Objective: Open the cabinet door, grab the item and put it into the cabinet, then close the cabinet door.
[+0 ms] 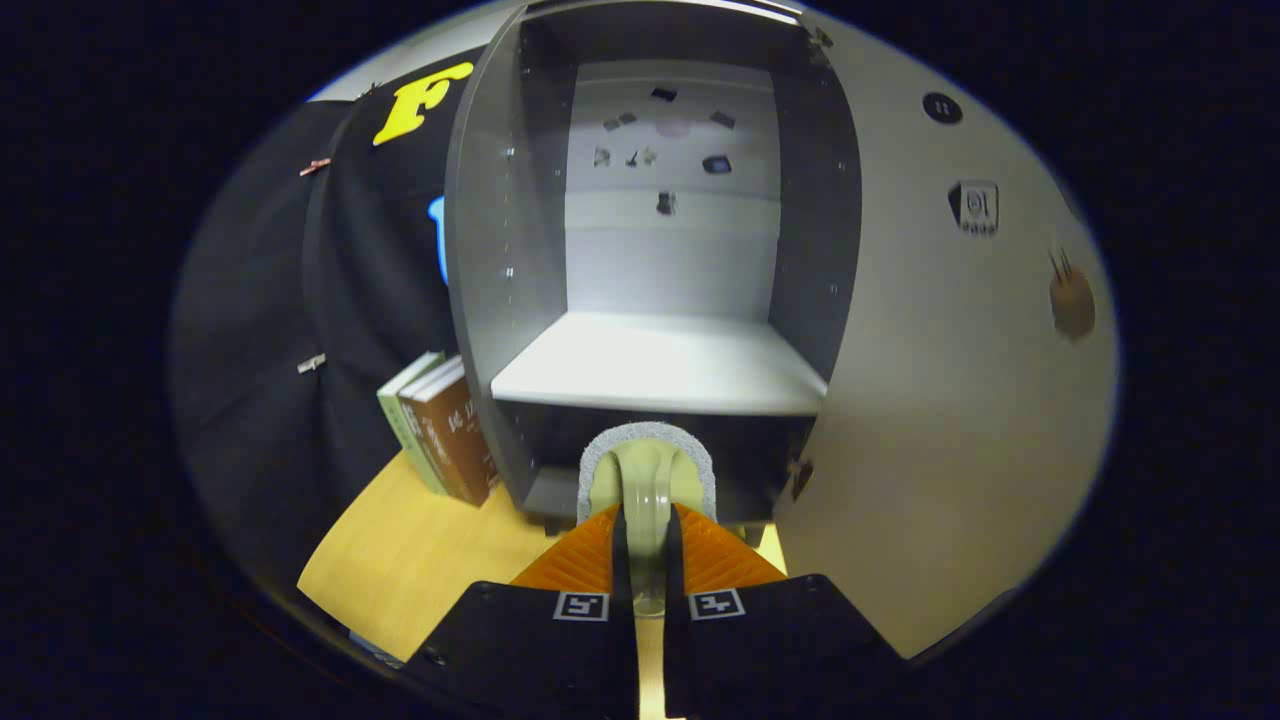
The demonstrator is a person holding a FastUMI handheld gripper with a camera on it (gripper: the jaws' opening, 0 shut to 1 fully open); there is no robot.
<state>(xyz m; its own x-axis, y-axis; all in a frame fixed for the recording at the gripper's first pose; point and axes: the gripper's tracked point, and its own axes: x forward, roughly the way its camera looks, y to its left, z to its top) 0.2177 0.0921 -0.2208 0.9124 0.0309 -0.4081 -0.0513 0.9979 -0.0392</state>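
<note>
The cabinet (650, 250) stands open straight ahead at twelve o'clock, a tall grey carcass on a wooden table (420, 550). Its door (950, 400) is swung wide and fills the space from one to four o'clock of the fingers, its pale inner face turned this way. Inside, a pale shelf (660, 370) lies bare at mid height, with a darker compartment below it. The back panel (670, 240) carries a few small dark marks, too small to make out.

At ten o'clock, just beside the cabinet's left wall, a few books (440, 430) stand leaning on the table, touching one another.

The gripper (647, 560) points at the cabinet's lower front edge. Its two fingers are closed on the item, a pale scrubbing pad with a grey rough rim and a central ridge handle (647, 480). Both pads press the ridge from either side, and the pad's head sticks out just ahead of the fingertips, in front of the lower compartment, not yet inside.
</note>
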